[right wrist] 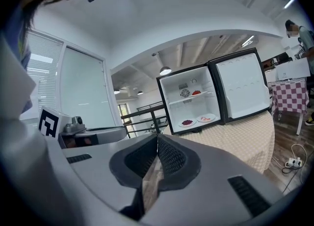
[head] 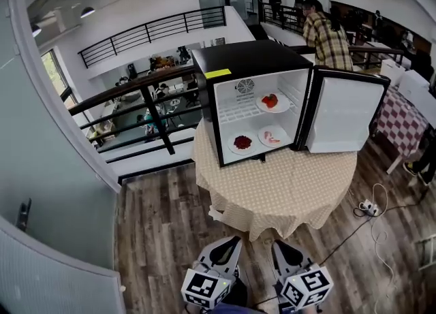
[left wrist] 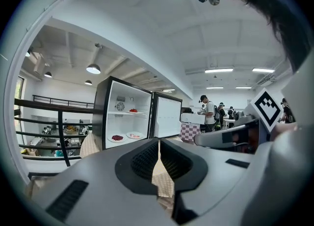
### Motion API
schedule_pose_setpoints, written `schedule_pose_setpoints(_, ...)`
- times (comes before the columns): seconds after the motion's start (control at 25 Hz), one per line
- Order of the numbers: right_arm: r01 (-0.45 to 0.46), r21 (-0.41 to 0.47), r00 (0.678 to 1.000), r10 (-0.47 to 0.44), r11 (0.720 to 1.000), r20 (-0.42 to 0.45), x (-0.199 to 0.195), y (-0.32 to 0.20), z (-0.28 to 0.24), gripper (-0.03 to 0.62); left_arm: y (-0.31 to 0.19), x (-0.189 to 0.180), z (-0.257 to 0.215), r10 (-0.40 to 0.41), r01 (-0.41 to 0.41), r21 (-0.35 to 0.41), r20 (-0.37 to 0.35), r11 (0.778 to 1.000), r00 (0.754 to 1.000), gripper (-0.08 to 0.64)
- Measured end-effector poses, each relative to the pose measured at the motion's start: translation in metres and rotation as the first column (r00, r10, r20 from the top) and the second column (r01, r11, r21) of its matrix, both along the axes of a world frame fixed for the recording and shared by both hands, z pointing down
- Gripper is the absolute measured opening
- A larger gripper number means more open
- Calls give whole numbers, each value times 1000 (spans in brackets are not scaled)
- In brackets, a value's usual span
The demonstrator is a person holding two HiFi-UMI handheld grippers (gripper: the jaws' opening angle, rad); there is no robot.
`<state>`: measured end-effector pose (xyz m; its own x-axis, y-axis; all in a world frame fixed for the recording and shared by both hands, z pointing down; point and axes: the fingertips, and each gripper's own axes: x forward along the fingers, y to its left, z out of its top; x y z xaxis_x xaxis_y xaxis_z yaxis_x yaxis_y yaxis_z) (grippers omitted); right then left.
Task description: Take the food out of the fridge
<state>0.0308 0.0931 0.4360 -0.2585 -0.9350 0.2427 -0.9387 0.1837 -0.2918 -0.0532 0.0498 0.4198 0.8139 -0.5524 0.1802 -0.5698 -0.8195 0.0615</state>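
Head view: food (head: 270, 101) beyond right claw (head: 278, 244)

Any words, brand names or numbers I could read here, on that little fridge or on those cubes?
No text is legible anywhere.
Yellow sticker on the top edge of the fridge: too small to read.
Print under the round vent inside: blurred.
On the left gripper and right gripper: square black-and-white marker patterns, no letters.

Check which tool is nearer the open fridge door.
Right. In the head view, the right tool is below and left of the door. The left tool is further left.
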Motion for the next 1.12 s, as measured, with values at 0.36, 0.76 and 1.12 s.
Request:
schedule_pose_setpoints(0.36,-7,-53,1000,8,999,29,-10,-110,14,17,-107,-12,15,20,-20,-8,22,1000,1000,23)
schedule_pose_setpoints(0.76,-44,-99,999,45,994,7,-17,-192,33,17,-189,-11,16,103,-103,-6,-18,995,995,23)
schedule_pose_setpoints(1.12,-66,-159,998,66,985,-2,-11,-206,46,17,-211,-12,32,107,-108,-61,-26,992,994,23)
